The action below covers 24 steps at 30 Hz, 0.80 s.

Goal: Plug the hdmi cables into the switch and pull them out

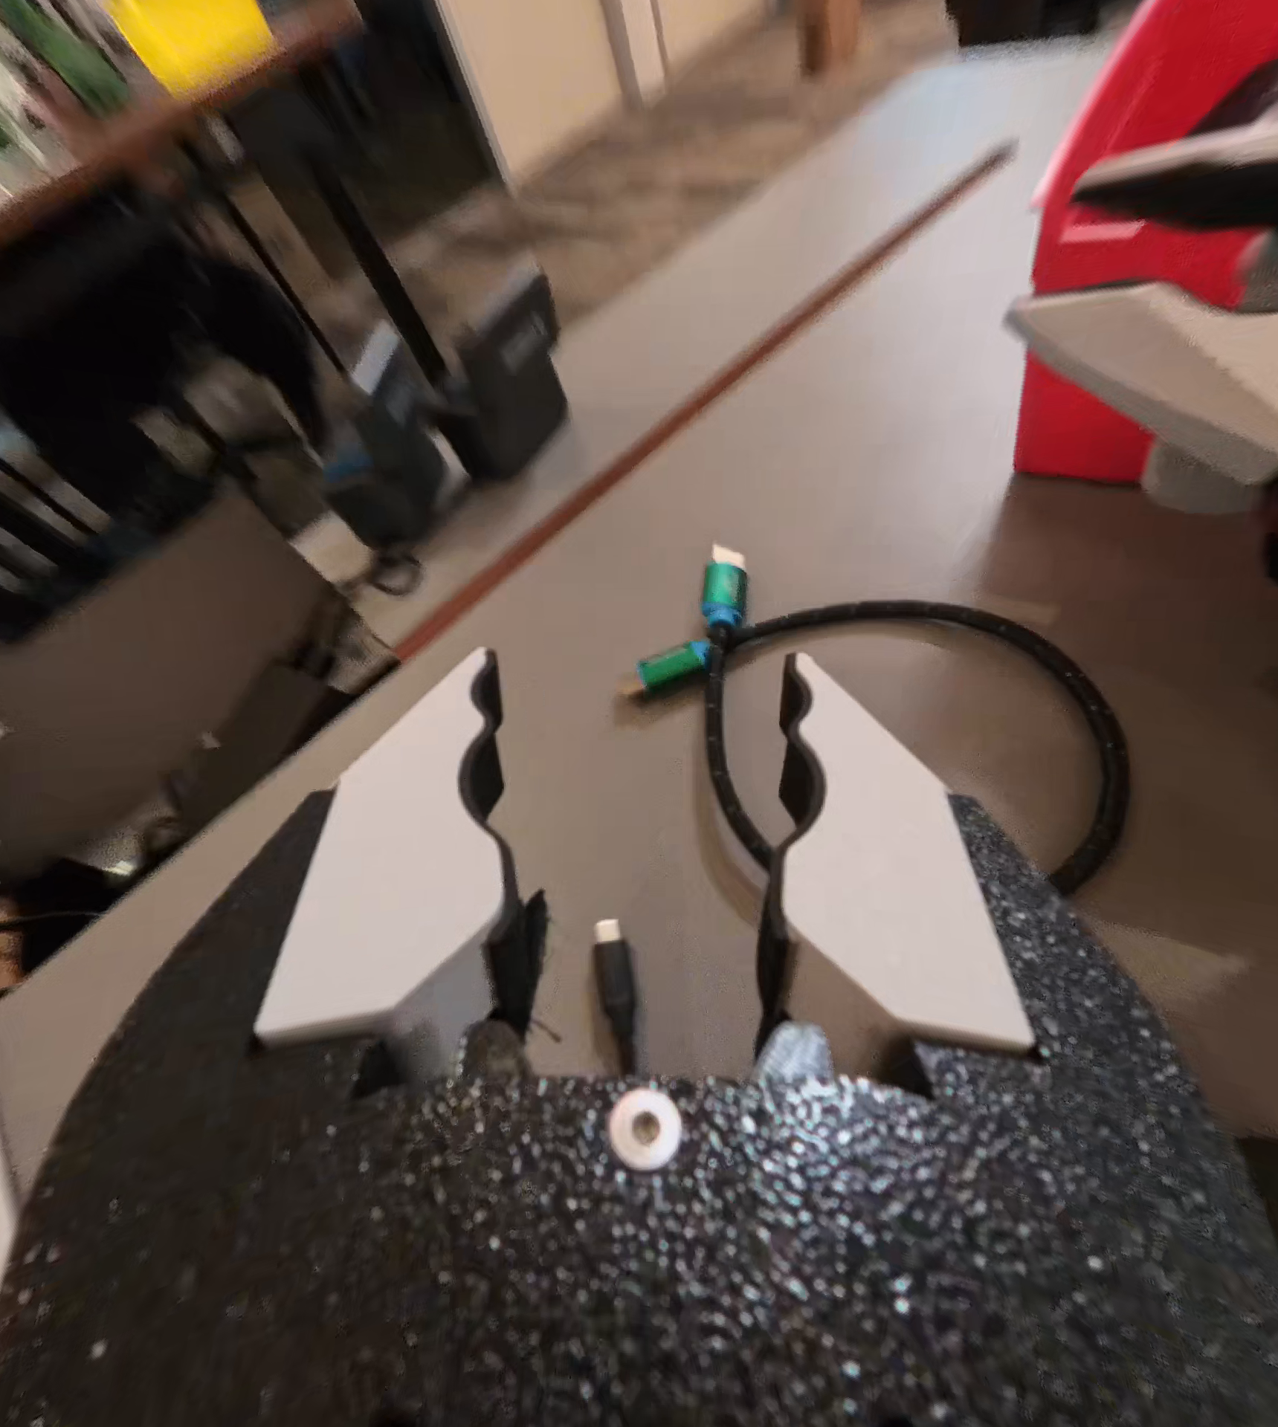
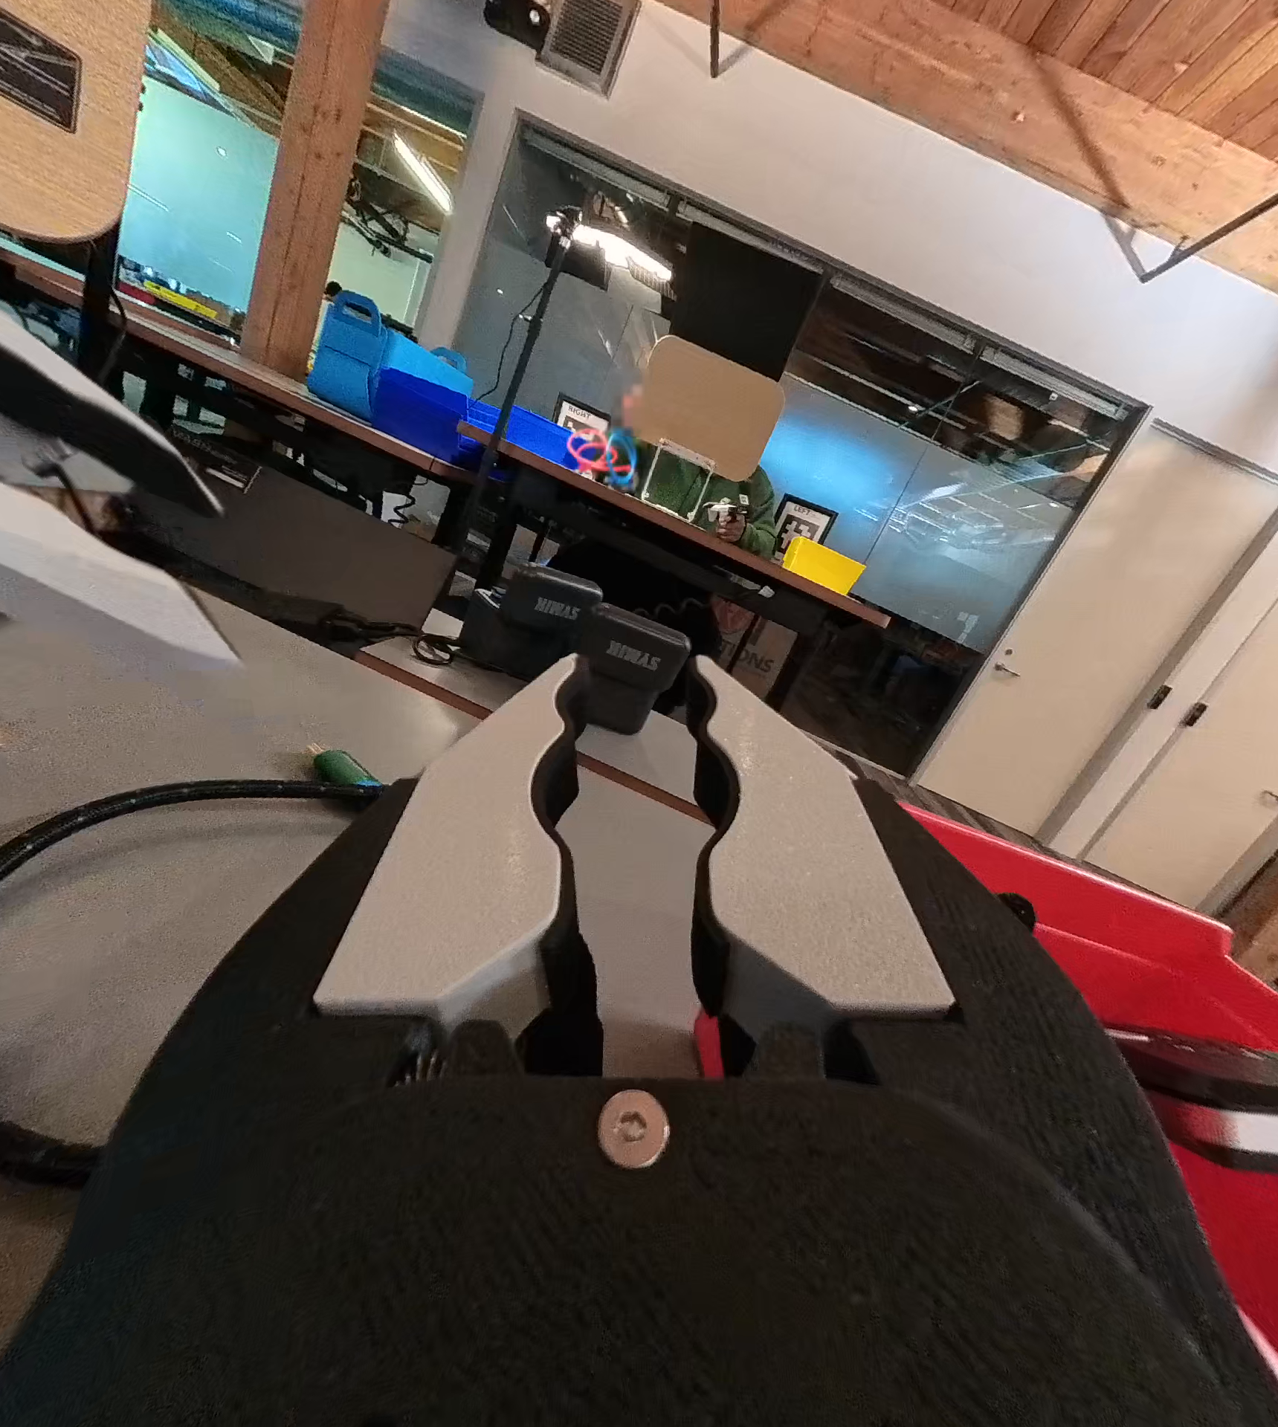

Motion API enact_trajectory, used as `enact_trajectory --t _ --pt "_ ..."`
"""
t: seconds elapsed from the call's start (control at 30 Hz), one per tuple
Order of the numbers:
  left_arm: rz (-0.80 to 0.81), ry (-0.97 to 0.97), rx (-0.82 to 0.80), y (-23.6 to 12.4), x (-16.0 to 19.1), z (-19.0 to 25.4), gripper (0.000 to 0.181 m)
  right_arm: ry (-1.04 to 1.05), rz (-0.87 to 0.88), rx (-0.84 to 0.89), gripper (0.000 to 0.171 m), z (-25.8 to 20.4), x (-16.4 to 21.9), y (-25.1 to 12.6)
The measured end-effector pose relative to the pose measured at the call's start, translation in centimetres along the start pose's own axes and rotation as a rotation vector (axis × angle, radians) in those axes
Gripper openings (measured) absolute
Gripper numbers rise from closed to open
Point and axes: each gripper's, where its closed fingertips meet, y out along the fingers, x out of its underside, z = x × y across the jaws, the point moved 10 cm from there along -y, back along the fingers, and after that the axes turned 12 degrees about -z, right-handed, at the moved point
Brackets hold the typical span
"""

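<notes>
So from where I'm driving this: my left hand-held gripper [image 1: 639,679] has its grey fingers spread wide with nothing between them, hovering low over the grey table [image 1: 890,479]. Just ahead of its fingertips lies the black braided HDMI cable with green metal plugs [image 1: 921,614]. It curls in a loop that runs under the right finger, and both plugs sit crossed over each other just past the tips, a bit to the right of centre. Down near the base of the fingers, between them, there's a second thin black cable with a small silver connector [image 1: 612,965] lying flat on the table.

My right hand-held gripper [image 2: 632,676] is also parted, narrower gap, gripping nothing, and it's tilted up toward the room. Off its left side the same braided cable arcs across the table, with one green plug just beside the left finger. A red plastic bin [image 2: 1130,950] sits to its right, touching or nearly so; can't tell which.

I can't spot the switch in either view. The left view is pretty motion-blurred around the edges.
</notes>
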Motion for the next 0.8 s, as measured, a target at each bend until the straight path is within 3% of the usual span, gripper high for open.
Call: enact_trajectory --t 0.17,0.3,0.47,0.63,0.8 --pt "0.377 0.177 -0.213 -6.5 4.8 0.8 0.08 -0.028 0.013 -0.002 0.021 -0.3 -0.2 -0.1" --pt "0.514 0.284 -0.132 -9.3 7.0 2.2 0.085 -0.037 0.018 0.008 0.019 -0.3 -0.3 -0.5" --pt "0.455 0.369 0.084 -9.7 9.7 3.1 0.099 -0.03 0.035 -0.04 0.019 -1.2 -0.8 -1.9" --pt "0.499 0.265 0.323 -10.5 10.2 2.4 0.104 -0.01 0.06 -0.155 0.021 -3.1 -1.6 -4.2" --pt "0.538 0.2 0.365 -10.9 10.3 1.8 0.099 -0.074 0.056 -0.446 0.035 -5.7 -2.8 -6.5"
